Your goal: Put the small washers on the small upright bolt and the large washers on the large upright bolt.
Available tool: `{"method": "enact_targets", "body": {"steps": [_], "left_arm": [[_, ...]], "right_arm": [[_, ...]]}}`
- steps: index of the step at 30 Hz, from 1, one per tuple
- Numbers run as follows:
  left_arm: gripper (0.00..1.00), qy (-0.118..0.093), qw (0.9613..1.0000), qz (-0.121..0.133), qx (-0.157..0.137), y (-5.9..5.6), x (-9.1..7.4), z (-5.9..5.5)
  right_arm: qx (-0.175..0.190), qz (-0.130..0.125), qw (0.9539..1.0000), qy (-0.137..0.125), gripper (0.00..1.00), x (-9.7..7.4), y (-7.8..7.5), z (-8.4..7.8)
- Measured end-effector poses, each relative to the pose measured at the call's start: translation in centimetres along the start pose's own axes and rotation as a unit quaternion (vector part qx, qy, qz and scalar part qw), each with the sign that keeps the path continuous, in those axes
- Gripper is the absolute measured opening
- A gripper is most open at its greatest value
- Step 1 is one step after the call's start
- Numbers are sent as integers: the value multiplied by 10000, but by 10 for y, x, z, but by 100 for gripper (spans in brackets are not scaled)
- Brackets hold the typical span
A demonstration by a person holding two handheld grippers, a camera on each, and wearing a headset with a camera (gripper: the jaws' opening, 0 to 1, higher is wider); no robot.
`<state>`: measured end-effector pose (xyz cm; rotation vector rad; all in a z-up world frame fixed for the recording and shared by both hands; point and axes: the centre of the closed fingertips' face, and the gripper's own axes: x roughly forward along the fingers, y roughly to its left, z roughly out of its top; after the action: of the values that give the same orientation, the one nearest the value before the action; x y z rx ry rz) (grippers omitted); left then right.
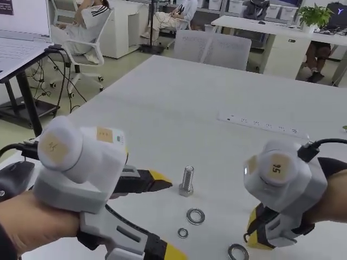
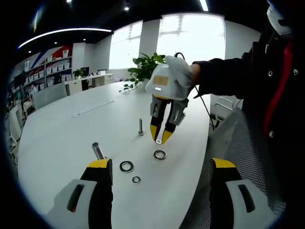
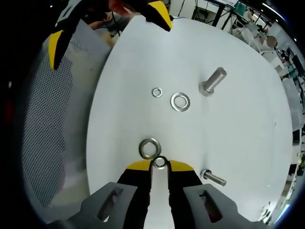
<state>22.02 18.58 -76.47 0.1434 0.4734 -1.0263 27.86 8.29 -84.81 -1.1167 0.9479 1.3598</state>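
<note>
steel in the jaws: your right gripper (image 3: 159, 168) has its yellow tips drawn almost together on a small washer (image 3: 160, 161), pinched by the rim; in the left gripper view it looks lifted just off the table (image 3: 248, 133).
small bolt: the small upright bolt (image 3: 213, 177) stands just beside those tips. it is off to their right in the right gripper view and to their left in the left gripper view.
axis: its shank stands straight up from the white table, head down. so, as a judgement, you need the washer's hole level and over the threaded end before it goes down along the shank.
nearer hand: the right one, plainly; your left is well apart, across the loose parts.
left gripper: your left gripper (image 2: 161, 163) has its jaws spread wide with nothing between them. the large upright bolt (image 2: 97, 150) stands just ahead of its left tip.
large washers: one large washer (image 3: 149, 148) lies flat just in front of the right tips, close under the held ring. mind you don't nudge it. a second large washer (image 3: 180, 101) lies near the large upright bolt.
loose small washer: a second small washer (image 3: 157, 92) lies flat just beside that second large washer, apart from it.
writing: the round tag (image 1: 279, 165) on the back of the right gripper carries what looks like "15", turned on its side. the tags on the left gripper bear marks too faint to read. no brand name can be read on anything.
</note>
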Motion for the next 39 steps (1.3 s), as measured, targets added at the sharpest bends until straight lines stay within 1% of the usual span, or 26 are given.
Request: {"method": "enact_targets", "body": {"steps": [5,10,15,21,24,32,39], "left_arm": [[84,11,10000,-10,0,0,1,0],[83,35,10000,-22,3,0,2,0],[83,45,10000,-43,20,0,3,2],[83,63,10000,-65,24,-1,5,3],[83,72,9999,-68,25,-1,5,3],[84,79,9999,-65,17,0,6,3],[84,82,9999,-64,9,0,7,4]], "right_arm": [[110,-49,9999,36,13,-3,-5,-11],[248,-130,9996,40,13,-11,-13,-21],[383,-229,9990,24,13,-18,-21,-29],[478,-304,9984,46,13,-23,-28,-38],[500,-326,9982,54,13,-25,-31,-40],[569,-505,9971,41,13,-38,-48,-43],[558,-604,9966,-2,13,-45,-57,-38]]}}
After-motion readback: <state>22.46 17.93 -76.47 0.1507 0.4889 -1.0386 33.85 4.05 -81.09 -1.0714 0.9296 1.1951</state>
